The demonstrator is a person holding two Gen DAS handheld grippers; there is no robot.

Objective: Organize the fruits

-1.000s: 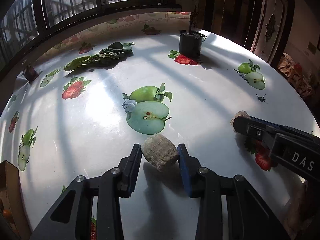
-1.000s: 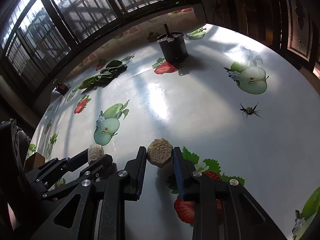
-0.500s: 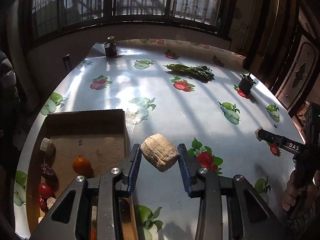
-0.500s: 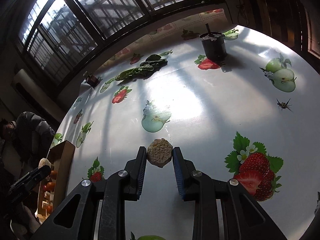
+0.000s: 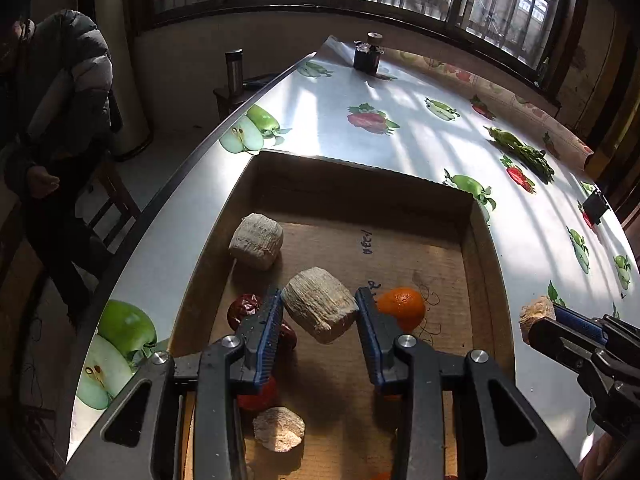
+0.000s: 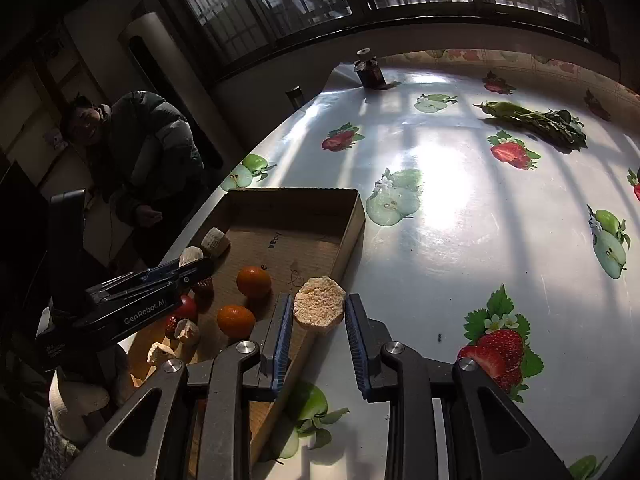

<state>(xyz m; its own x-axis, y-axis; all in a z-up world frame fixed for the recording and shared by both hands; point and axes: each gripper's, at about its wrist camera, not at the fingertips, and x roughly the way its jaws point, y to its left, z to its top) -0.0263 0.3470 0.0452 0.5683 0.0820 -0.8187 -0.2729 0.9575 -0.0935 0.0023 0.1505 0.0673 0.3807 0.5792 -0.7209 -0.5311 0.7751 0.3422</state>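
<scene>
My left gripper (image 5: 318, 310) is shut on a pale ribbed chunk (image 5: 320, 304) and hangs over the open cardboard box (image 5: 476, 248). Inside the box lie another pale chunk (image 5: 256, 241), an orange (image 5: 401, 305), dark red dates (image 5: 245, 308), a red fruit (image 5: 258, 396) and a small pale piece (image 5: 279, 428). My right gripper (image 6: 318, 314) is shut on a round pale slice (image 6: 319, 307), just above the box's right wall (image 6: 352, 236). In the right wrist view two oranges (image 6: 253, 281) sit in the box, and the left gripper (image 6: 192, 266) reaches in from the left.
The round table (image 6: 460, 216) wears a glossy cloth printed with apples and strawberries. A bunch of greens (image 6: 536, 122) and a small dark jar (image 6: 368, 70) lie at the far side. A person in a padded jacket (image 5: 60, 100) sits beyond the table's left edge.
Both grippers swung left across the table with their pieces held. The left one now hangs over the box's inside; the right one has reached the box's right wall.
</scene>
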